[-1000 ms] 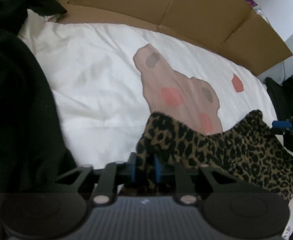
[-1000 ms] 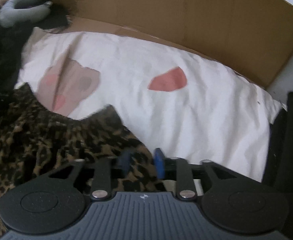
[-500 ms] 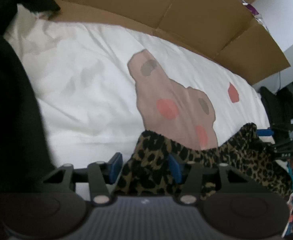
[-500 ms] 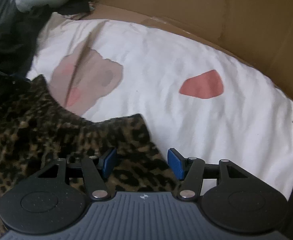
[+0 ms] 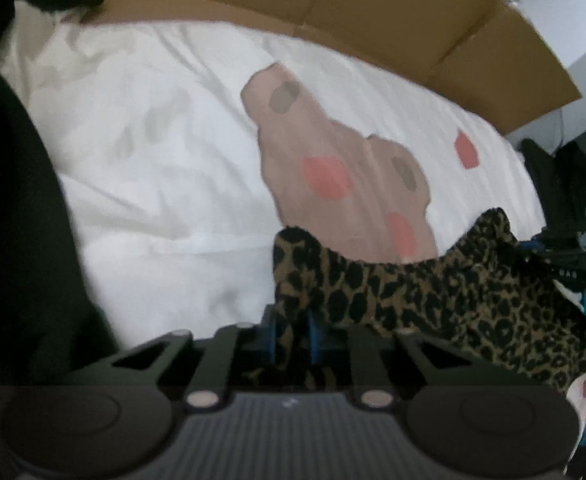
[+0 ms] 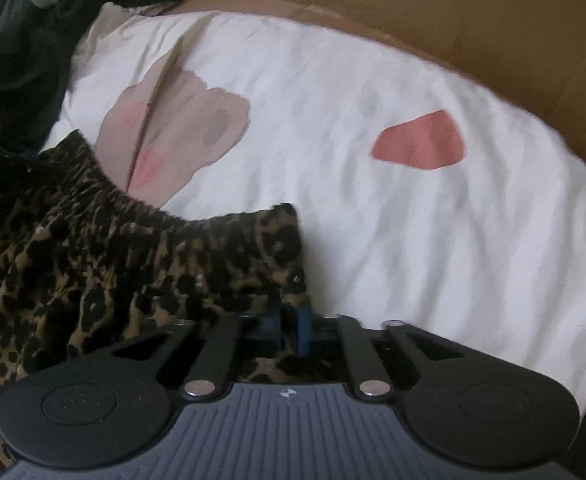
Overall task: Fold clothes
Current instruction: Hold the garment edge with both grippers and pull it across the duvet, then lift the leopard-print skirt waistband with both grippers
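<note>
Pinching the leopard-print fabric garment (image 5: 433,300) at both ends, my left gripper (image 5: 291,334) and right gripper (image 6: 289,330) each have blue pads clamped on a corner of its gathered edge. It hangs stretched between them just above the white bedsheet with tan and coral patches (image 6: 333,120), brown cardboard (image 5: 373,8) behind.

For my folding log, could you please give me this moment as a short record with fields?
garment: leopard-print garment, bunched, upper edge hanging between the two grips
left hand-held gripper: shut on one corner of the garment
right hand-held gripper: shut on the other corner
surface: white bedsheet with pink and tan patches
behind: cardboard sheets
nearby: dark clothing at left
</note>
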`<state>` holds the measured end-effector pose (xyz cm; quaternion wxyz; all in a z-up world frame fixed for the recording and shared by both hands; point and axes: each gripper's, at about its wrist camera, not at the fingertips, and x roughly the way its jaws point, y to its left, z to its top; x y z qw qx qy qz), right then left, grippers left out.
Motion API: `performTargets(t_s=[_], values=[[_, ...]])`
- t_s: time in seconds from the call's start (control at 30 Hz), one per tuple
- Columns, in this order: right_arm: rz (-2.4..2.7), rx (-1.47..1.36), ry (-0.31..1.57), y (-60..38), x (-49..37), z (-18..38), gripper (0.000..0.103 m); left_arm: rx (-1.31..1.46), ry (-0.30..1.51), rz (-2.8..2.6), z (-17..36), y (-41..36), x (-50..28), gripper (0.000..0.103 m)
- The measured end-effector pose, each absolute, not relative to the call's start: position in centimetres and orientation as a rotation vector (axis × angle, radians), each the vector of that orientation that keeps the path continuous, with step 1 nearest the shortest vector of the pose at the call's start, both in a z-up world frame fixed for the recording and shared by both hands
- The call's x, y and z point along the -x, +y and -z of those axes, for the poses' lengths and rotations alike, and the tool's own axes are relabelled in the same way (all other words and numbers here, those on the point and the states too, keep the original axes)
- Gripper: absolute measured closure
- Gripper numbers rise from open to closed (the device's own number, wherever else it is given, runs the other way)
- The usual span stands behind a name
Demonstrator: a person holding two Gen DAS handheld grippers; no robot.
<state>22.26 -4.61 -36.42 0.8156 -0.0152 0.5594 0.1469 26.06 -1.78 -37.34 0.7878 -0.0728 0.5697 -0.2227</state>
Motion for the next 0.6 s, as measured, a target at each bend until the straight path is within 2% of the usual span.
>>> performTargets(t_s=[0.2, 0.6], values=[[-0.287, -0.009, 1.107, -5.6, -21.6, 33.5, 0.101, 0.157, 1.145, 0.49, 34.2, -1.7, -26.0, 0.092], [-0.155, -0.042, 0.963, -7.5, -24.9, 28.3, 0.103, 0.126, 1.031, 0.45, 30.9, -3.4, -31.4, 0.092]])
